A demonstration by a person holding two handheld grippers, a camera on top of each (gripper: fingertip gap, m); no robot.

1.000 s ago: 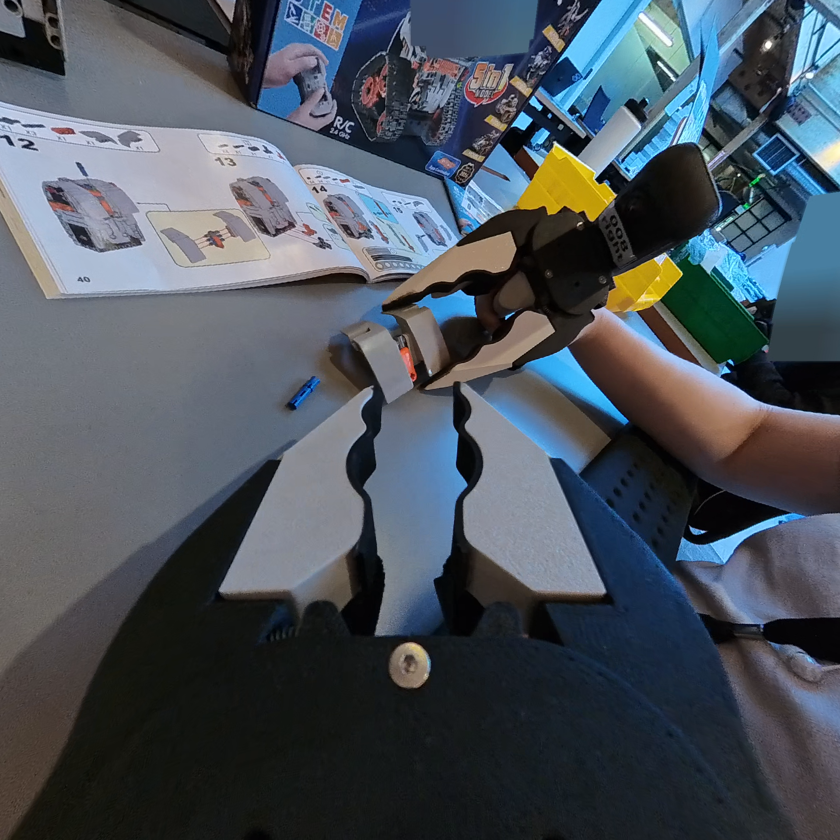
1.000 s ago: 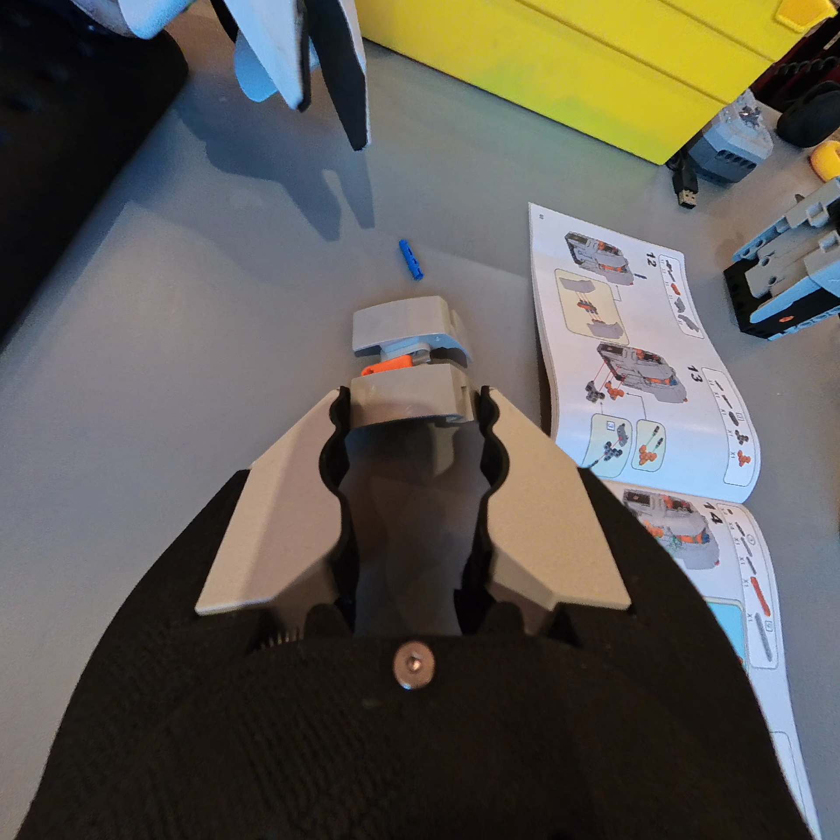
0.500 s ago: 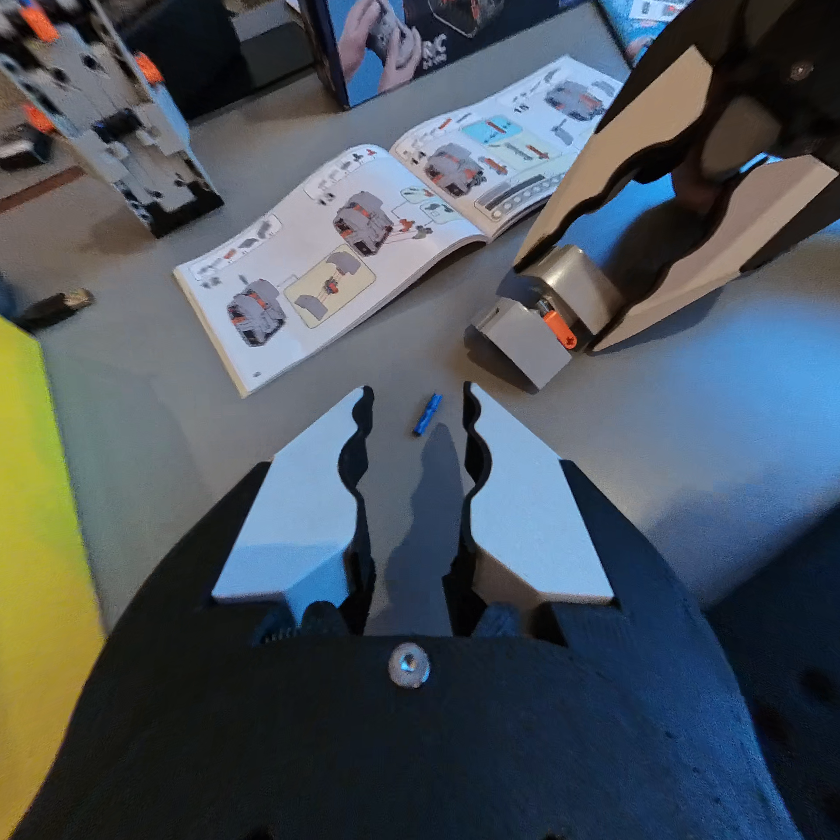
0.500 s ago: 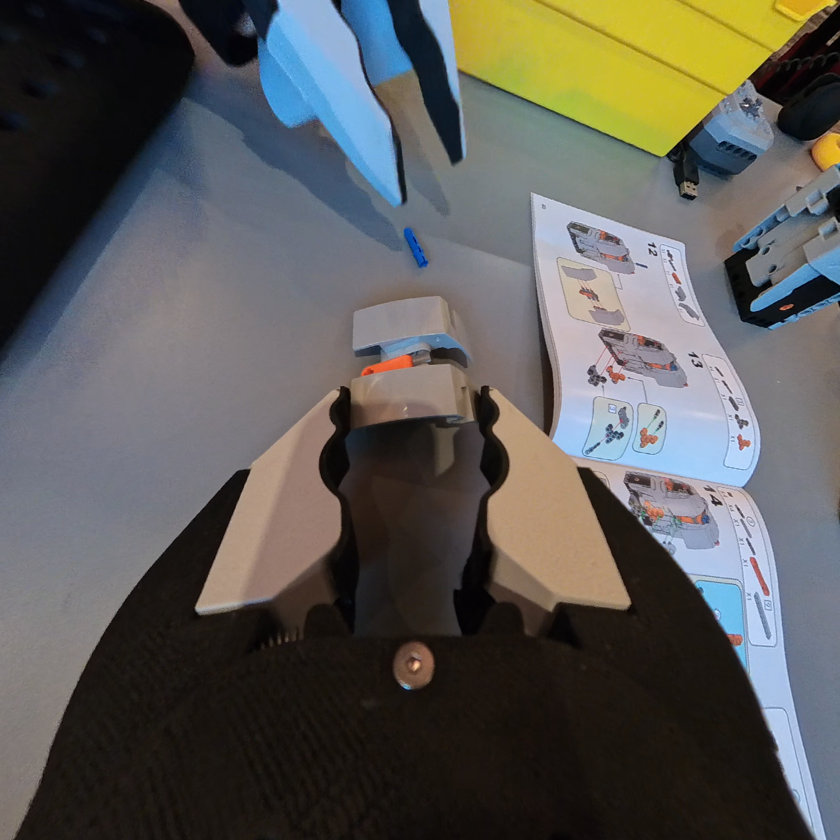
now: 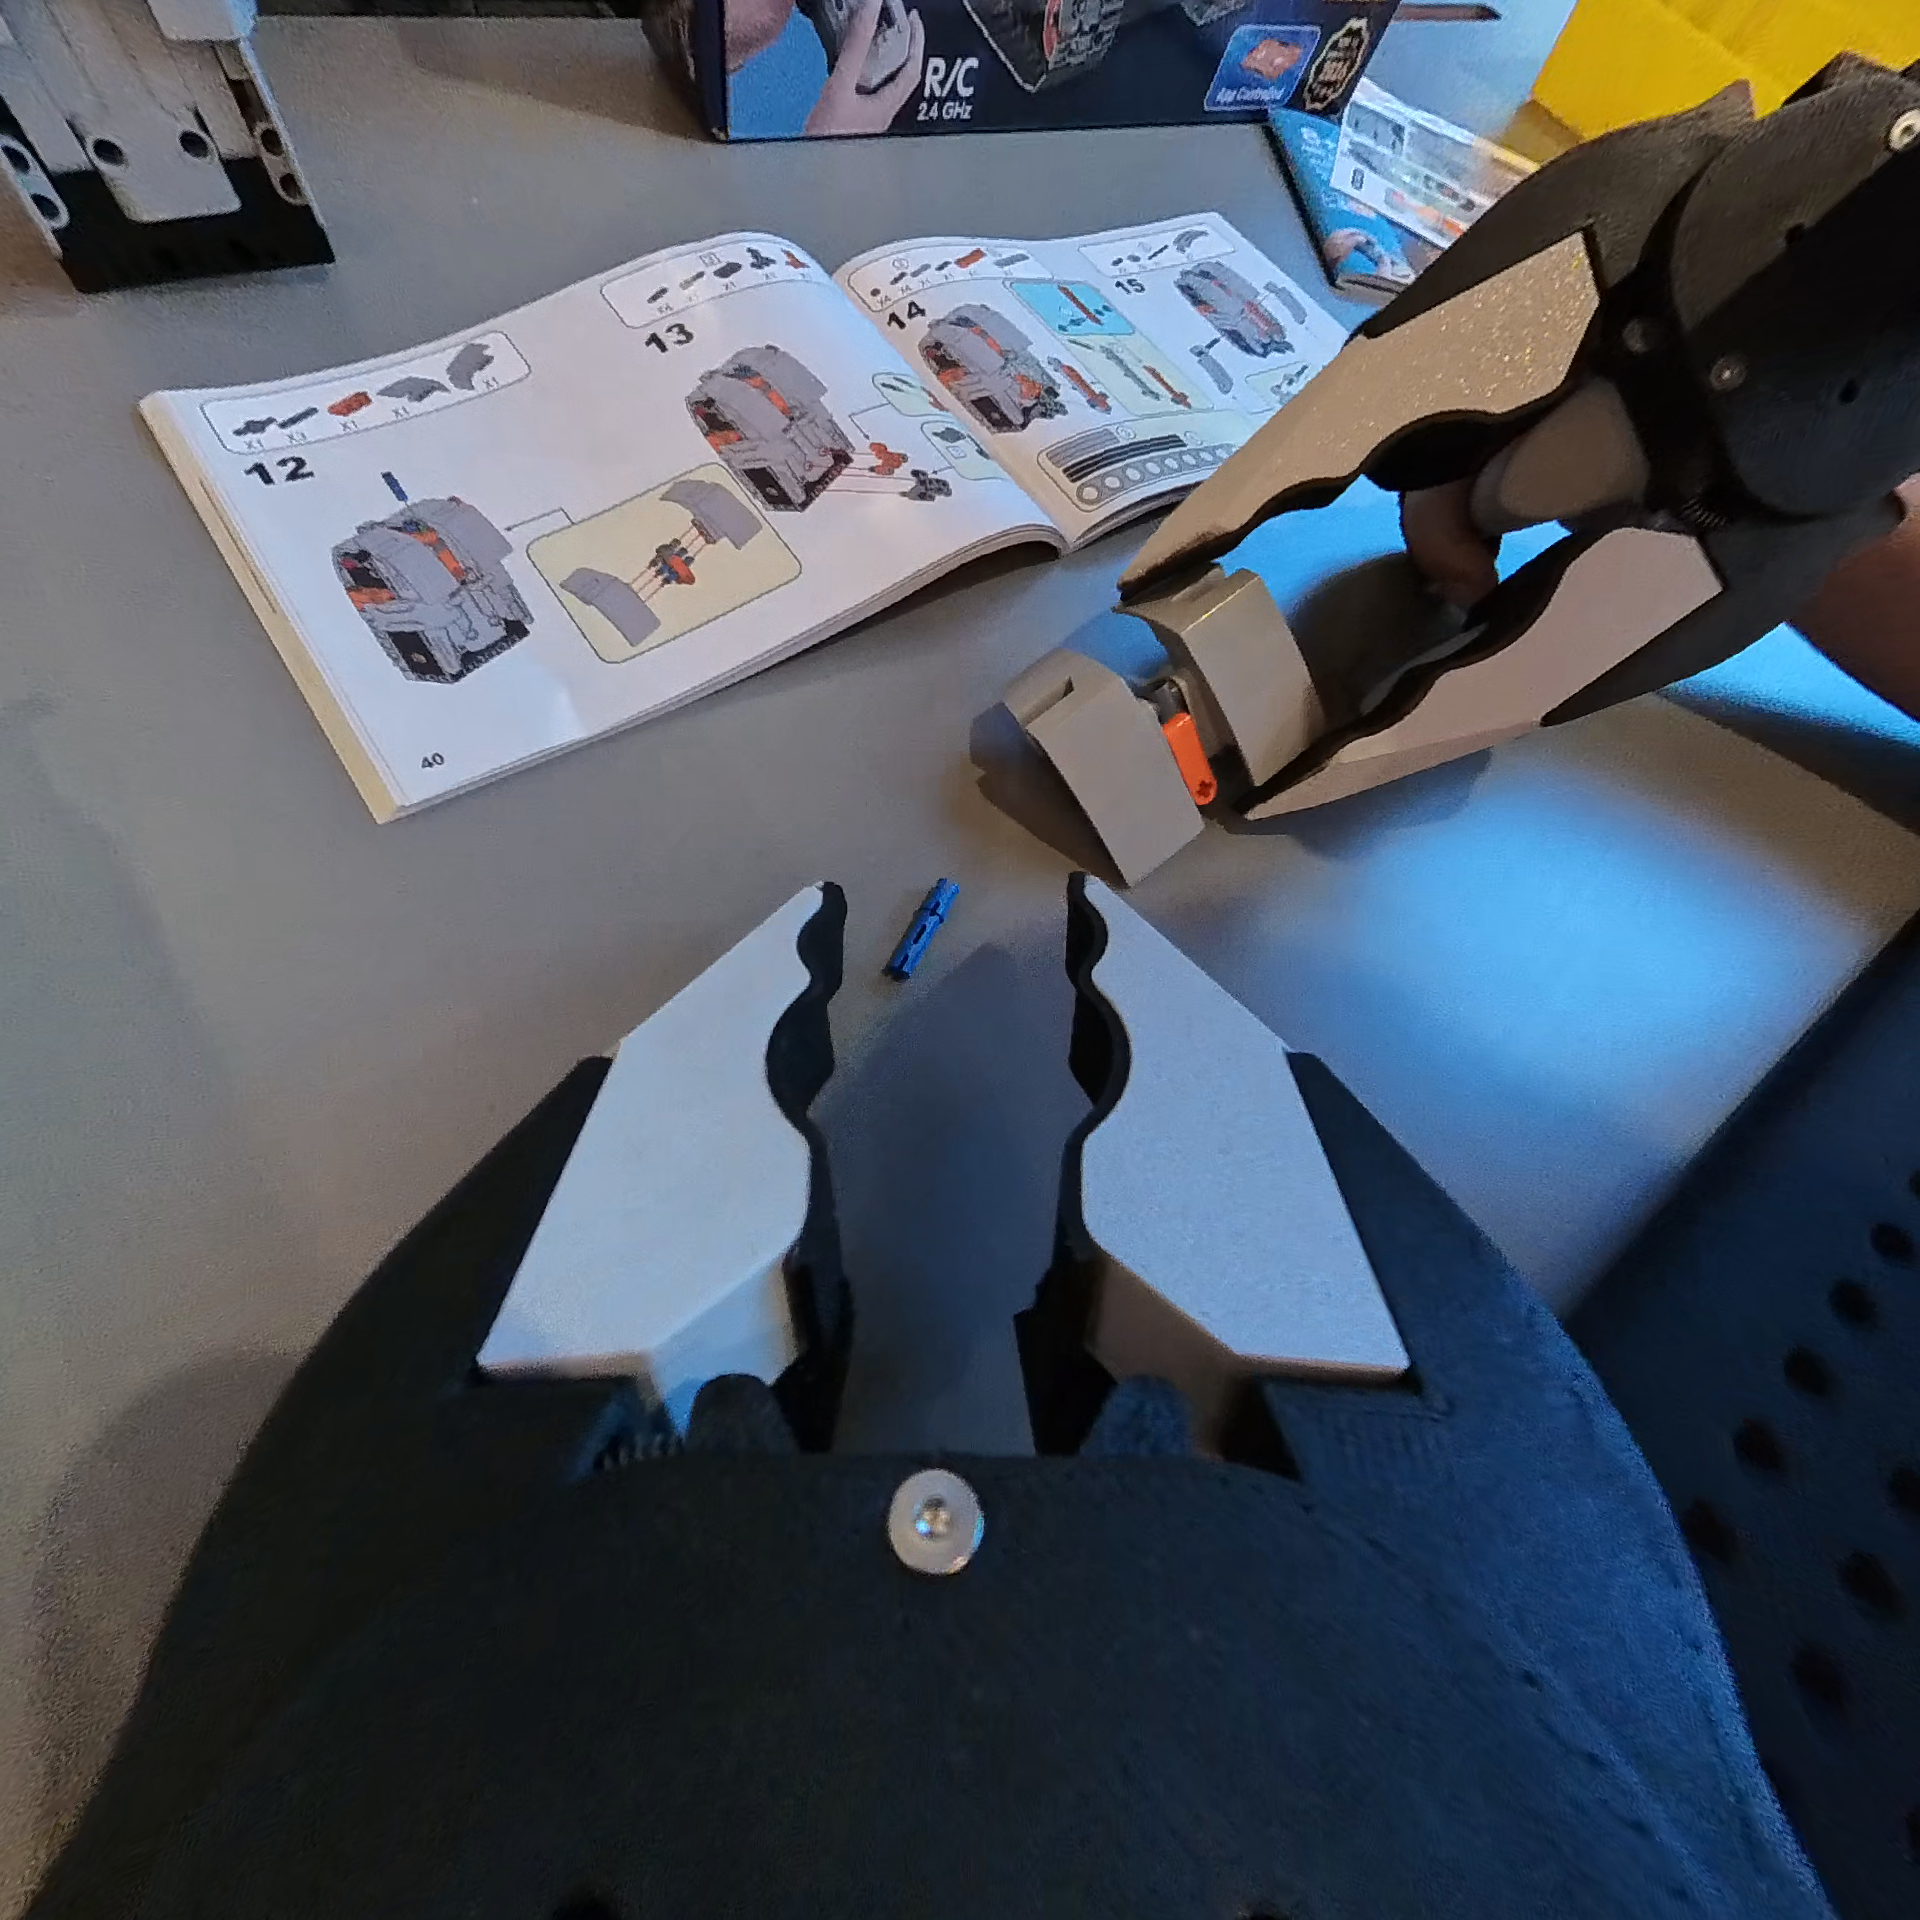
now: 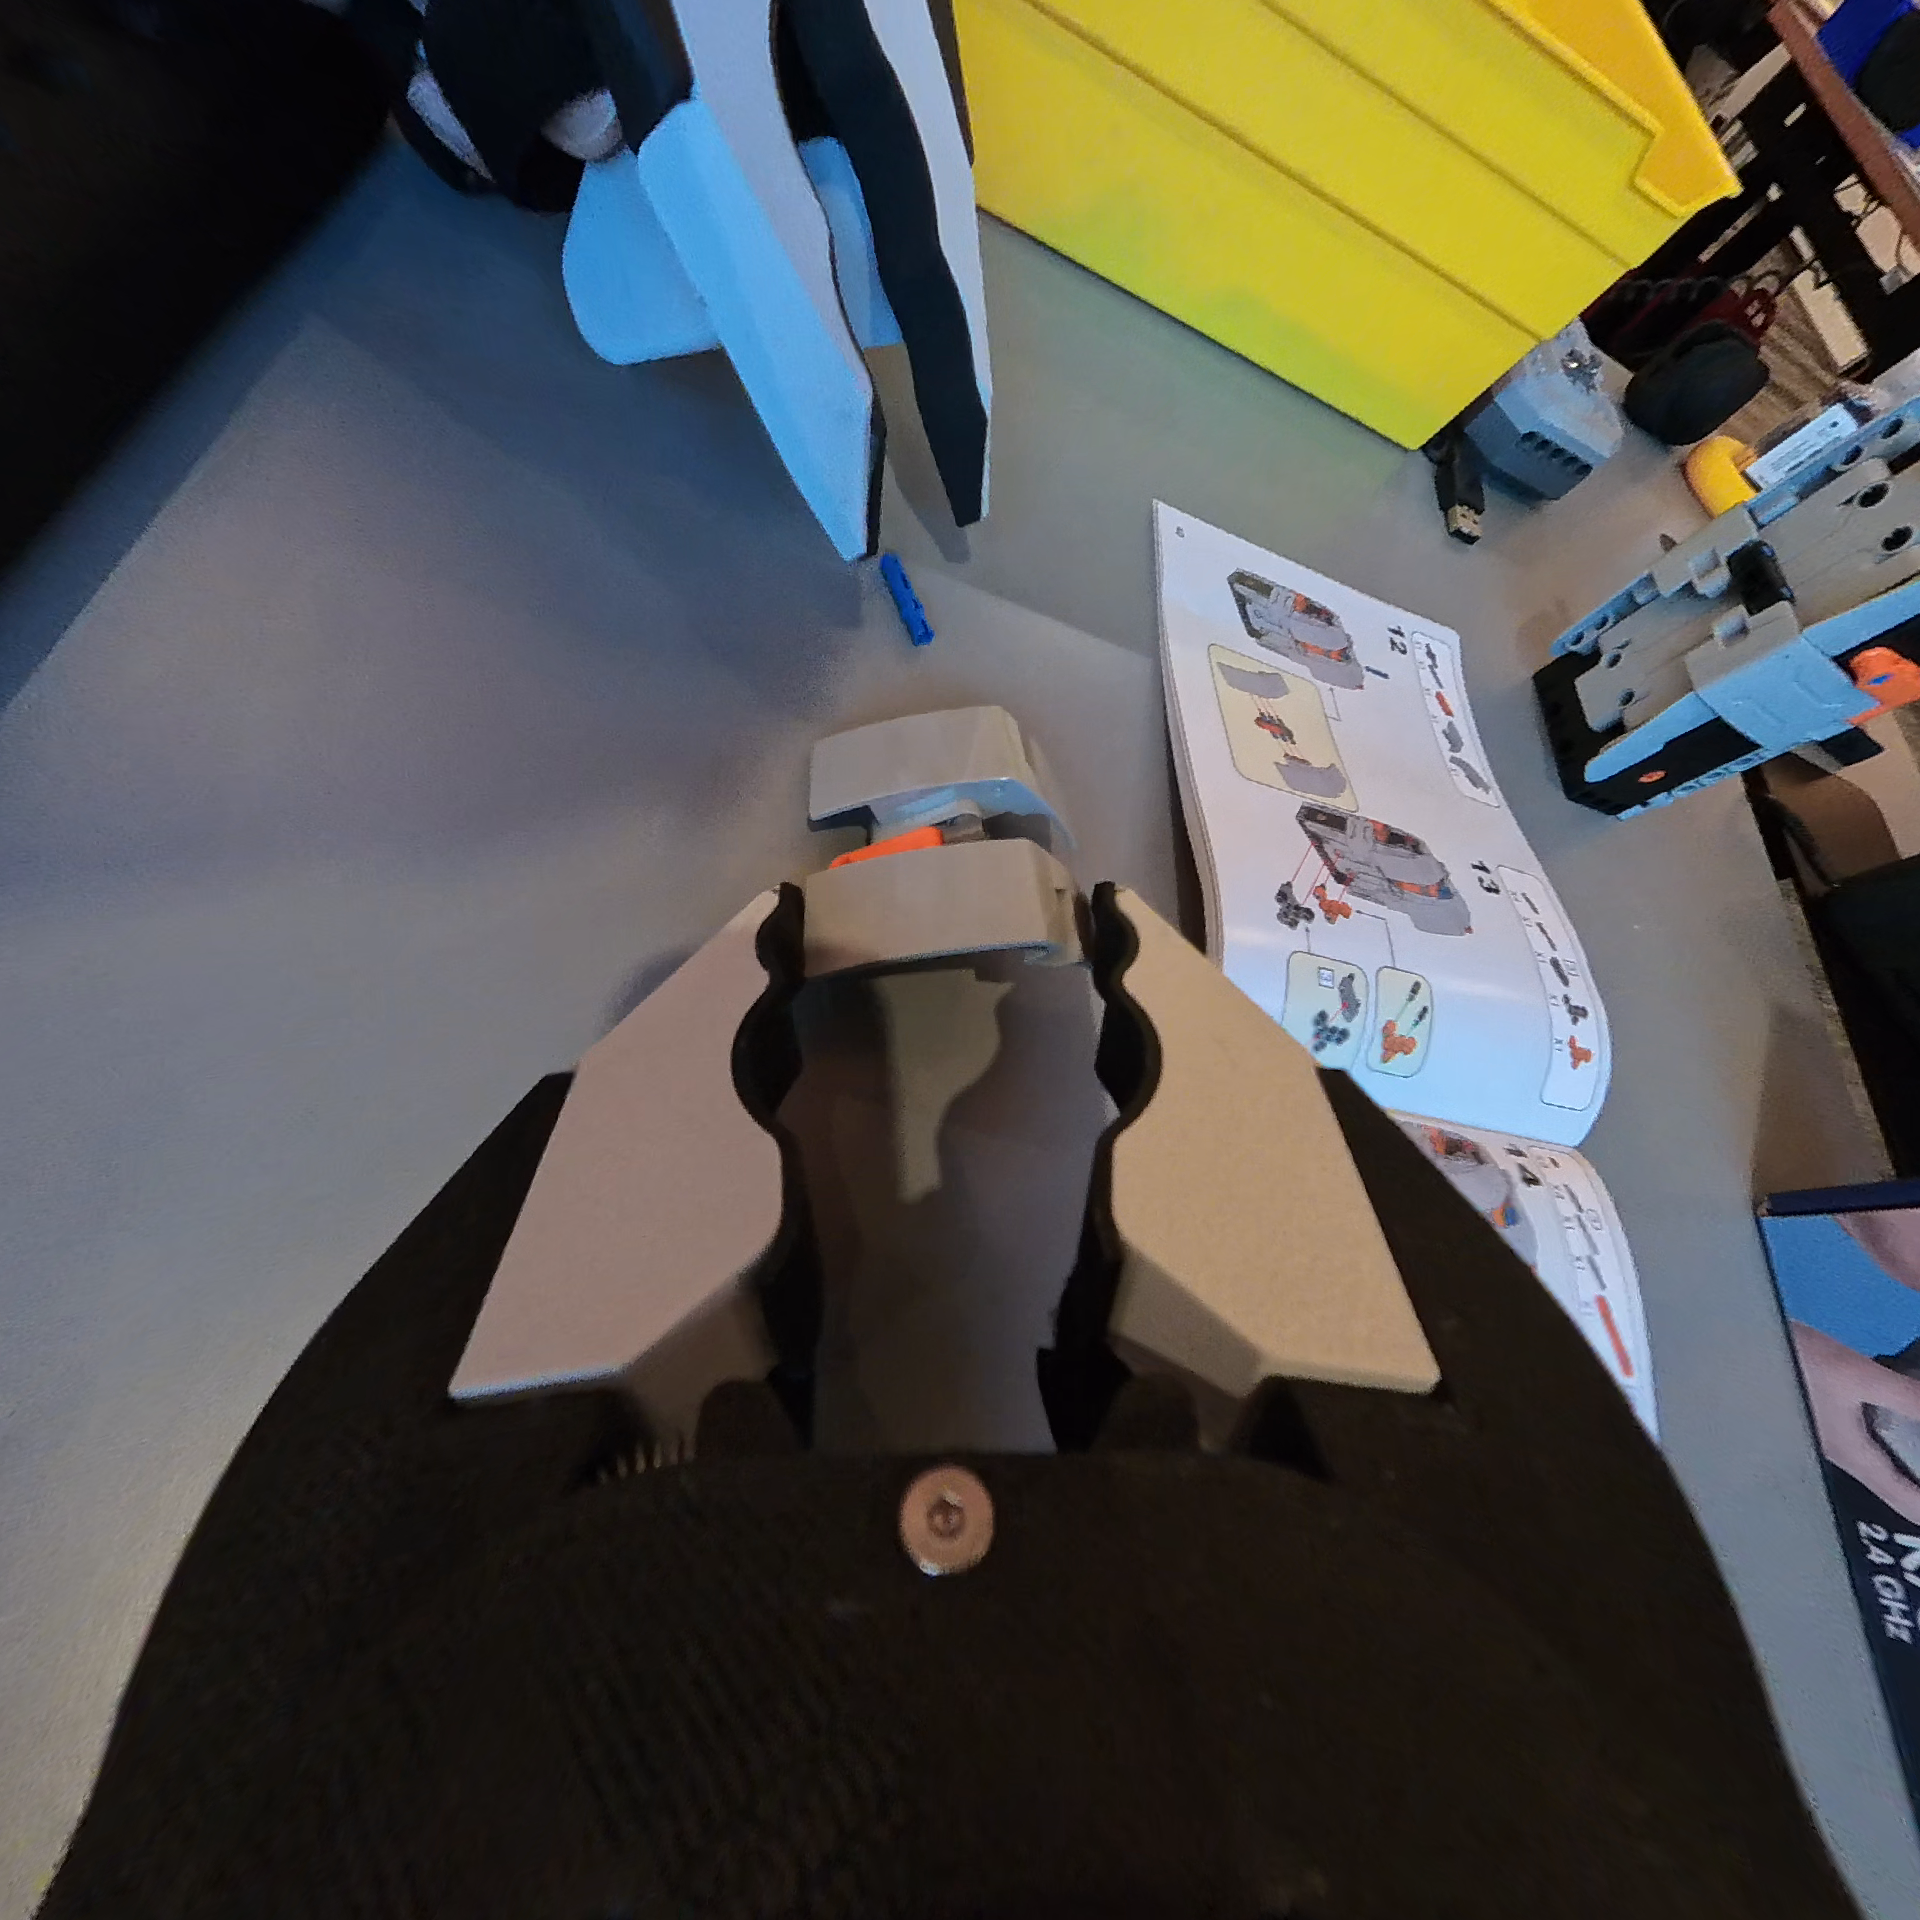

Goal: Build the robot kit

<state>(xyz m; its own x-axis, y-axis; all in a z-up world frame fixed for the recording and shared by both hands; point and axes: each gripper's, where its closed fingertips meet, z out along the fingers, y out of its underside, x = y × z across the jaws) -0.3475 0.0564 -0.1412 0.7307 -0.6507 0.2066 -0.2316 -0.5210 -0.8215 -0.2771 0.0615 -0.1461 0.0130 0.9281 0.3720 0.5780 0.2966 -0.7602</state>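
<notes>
A small blue pin lies on the grey table, between the tips of my open left gripper. In the right wrist view the pin lies just below the left gripper's fingertips, which point down at it. My right gripper is shut on a grey brick assembly with an orange piece. The assembly rests on the table. In the left wrist view the assembly sits to the right of the pin, held by the right gripper.
An open instruction booklet lies behind the pin. A printed box and a grey and black brick model stand farther back. A yellow bin stands past the left gripper in the right wrist view. A black perforated surface is at the right. Spacing between my two grippers at the tips: around 8 cm.
My left gripper swung round from beside the assembly and came down over the blue pin, which now lies between its tips. The right gripper kept its hold on the assembly.
</notes>
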